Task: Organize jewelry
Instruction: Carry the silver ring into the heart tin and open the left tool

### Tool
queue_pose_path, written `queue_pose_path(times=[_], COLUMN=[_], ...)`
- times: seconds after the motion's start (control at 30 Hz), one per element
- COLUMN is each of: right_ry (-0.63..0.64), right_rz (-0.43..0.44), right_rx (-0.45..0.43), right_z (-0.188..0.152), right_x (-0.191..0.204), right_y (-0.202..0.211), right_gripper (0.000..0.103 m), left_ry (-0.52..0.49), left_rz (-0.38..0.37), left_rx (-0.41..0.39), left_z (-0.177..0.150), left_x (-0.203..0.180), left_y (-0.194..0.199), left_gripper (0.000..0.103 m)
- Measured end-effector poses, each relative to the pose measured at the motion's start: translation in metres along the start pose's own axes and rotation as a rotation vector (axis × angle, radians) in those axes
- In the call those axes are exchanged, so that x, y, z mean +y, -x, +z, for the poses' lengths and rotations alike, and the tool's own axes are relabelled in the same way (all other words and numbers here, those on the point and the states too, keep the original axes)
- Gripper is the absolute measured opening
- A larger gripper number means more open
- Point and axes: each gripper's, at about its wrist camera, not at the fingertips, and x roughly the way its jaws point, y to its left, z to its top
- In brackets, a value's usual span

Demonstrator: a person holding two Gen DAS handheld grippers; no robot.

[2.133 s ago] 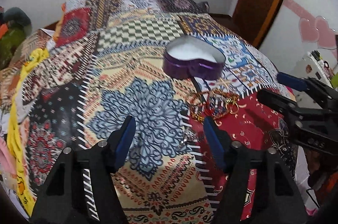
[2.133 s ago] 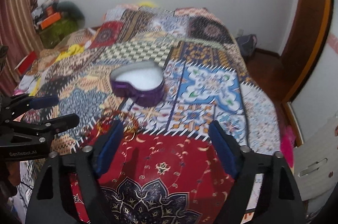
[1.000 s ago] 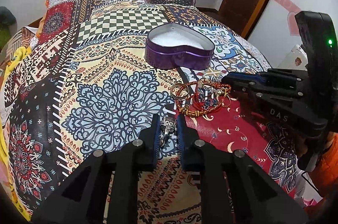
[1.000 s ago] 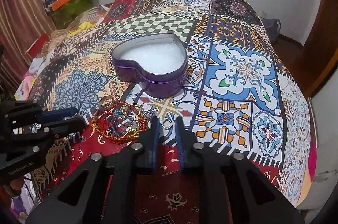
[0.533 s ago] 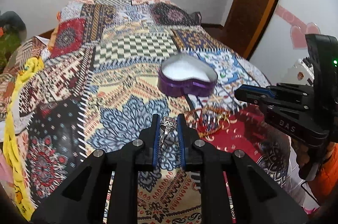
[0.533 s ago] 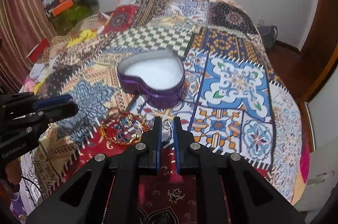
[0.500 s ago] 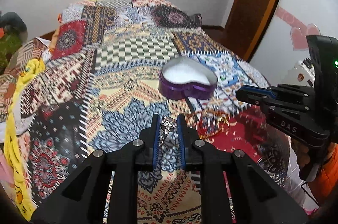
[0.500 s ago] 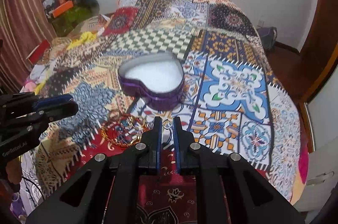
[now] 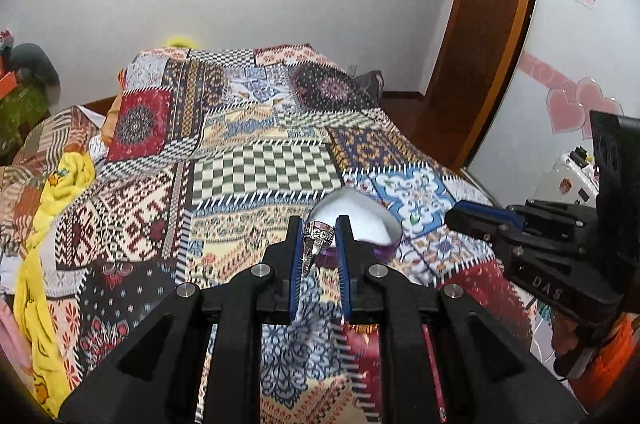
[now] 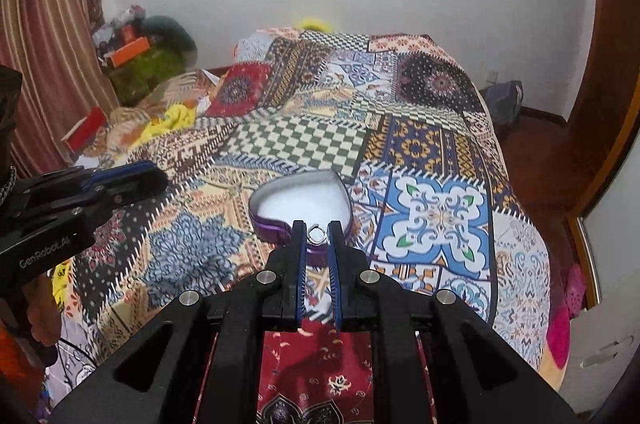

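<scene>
Silver sparkly ring point(image 9: 318, 236) is pinched between the blue pads of the left gripper point(image 9: 319, 242), tilted down over the quilt point(image 9: 256, 179). The right gripper point(image 10: 317, 238), angled down too, is clamped on a small plain ring point(image 10: 316, 232). The purple heart-shaped box point(image 10: 304, 203) sits just ahead of both tips.

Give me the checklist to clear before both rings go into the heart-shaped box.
1. Left tool shut on the jewelled ring: ok.
2. Right tool shut on the plain ring: ok.
3. Heart-shaped box open, white lining exposed: ok.
4. Both rings clear of the bedspread: ok.
5. Rings over the box opening: not ok; they appear short of it, at its near rim.
6. Tools apart from each other: ok.
</scene>
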Motion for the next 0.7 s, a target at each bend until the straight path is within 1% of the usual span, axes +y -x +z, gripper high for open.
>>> queue_pose_path(times=[0.27, 0.7], right_ry=[0.0, 0.022], right_rz=[0.002, -0.001], right_rx=[-0.014, 0.009], right_z=[0.01, 0.018], right_x=[-0.001, -0.008], right_y=[-0.013, -0.036], right_gripper=[0.009, 0.009], left_ry=[-0.005, -0.014], left_rz=[-0.018, -0.044], left_rx=[-0.015, 0.052], left_z=[0.015, 0.02], left_x=[-0.001, 0.002], left_y=[-0.013, -0.057], left_gripper=[0.015, 0.015])
